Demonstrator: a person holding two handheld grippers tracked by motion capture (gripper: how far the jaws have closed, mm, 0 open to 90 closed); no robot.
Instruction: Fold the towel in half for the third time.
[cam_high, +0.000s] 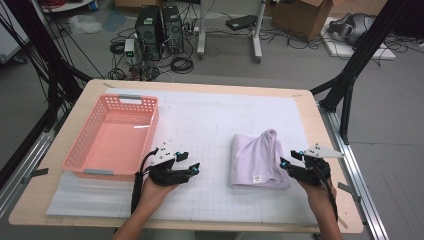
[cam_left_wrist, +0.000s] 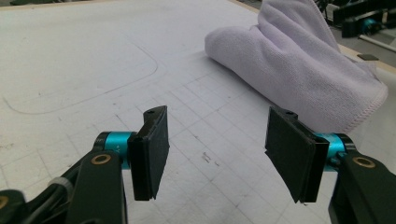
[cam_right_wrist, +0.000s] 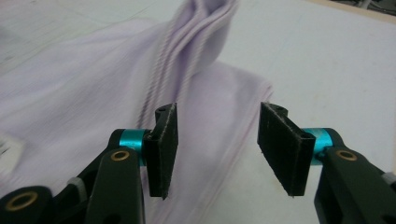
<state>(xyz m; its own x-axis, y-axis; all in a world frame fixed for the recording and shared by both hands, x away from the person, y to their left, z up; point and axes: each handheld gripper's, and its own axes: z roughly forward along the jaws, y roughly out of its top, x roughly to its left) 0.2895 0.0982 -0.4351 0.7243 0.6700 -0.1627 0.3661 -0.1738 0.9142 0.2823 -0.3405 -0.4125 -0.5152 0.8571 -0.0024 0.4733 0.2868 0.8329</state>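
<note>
High view: folded towel (cam_high: 258, 160) lies near the bench's (cam_high: 210, 89) right edge — left gripper (cam_high: 194, 169) and right gripper (cam_high: 286, 161) flank it, fingers spread, pinching nothing.

Even, bright overhead light, soft shadows; glare streak in basket (cam_high: 112, 135); right gripper view motion-blurred, towel (cam_right_wrist: 93, 93) smeared.

No legible text, brand, number or sign anywhere. Small white tag on the folded lilac towel (cam_high: 257, 178) bearing a dark mark, too small to read. Faint printed grid and curved outlines on the white mat (cam_left_wrist: 93, 56) covering the desk, without lettering.
</note>
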